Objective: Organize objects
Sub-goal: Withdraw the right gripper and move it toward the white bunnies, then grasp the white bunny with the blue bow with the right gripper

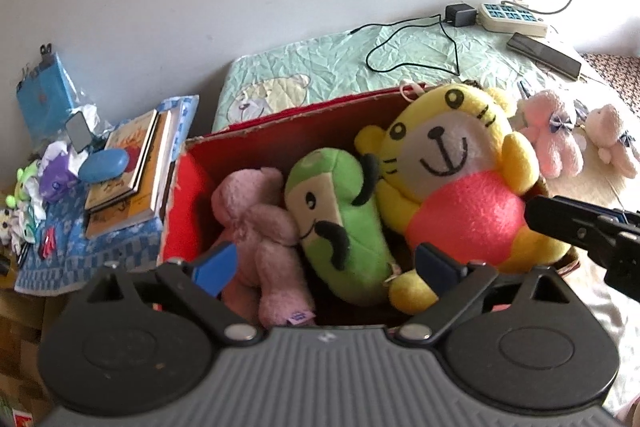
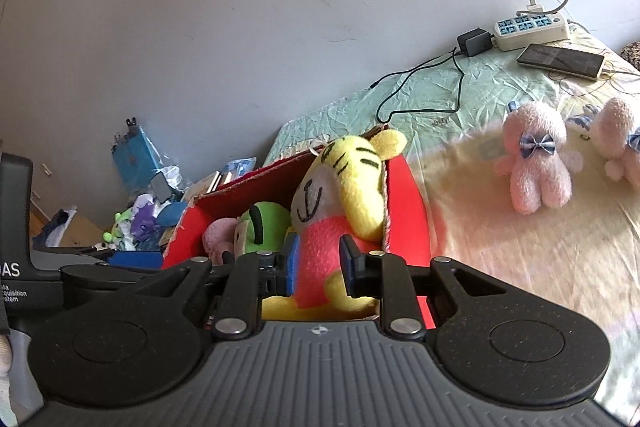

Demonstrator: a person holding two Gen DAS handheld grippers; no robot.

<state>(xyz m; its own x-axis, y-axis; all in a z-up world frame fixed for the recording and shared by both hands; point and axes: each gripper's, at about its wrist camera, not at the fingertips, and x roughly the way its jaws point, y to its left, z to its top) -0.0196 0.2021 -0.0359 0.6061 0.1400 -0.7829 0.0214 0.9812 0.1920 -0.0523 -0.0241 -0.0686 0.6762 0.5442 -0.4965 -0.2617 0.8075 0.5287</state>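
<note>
Left gripper (image 1: 326, 265) angling down over open red cardboard box (image 1: 182, 227), jaws spread wide, gripping nothing; right gripper (image 2: 318, 263) hovering narrowly parted before yellow tiger plush (image 2: 344, 183), not pressing.

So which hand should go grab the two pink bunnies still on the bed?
Probably the right gripper. The pink bunnies lie on the bed on its side of the red box, while the left gripper hangs open over the box.
</note>
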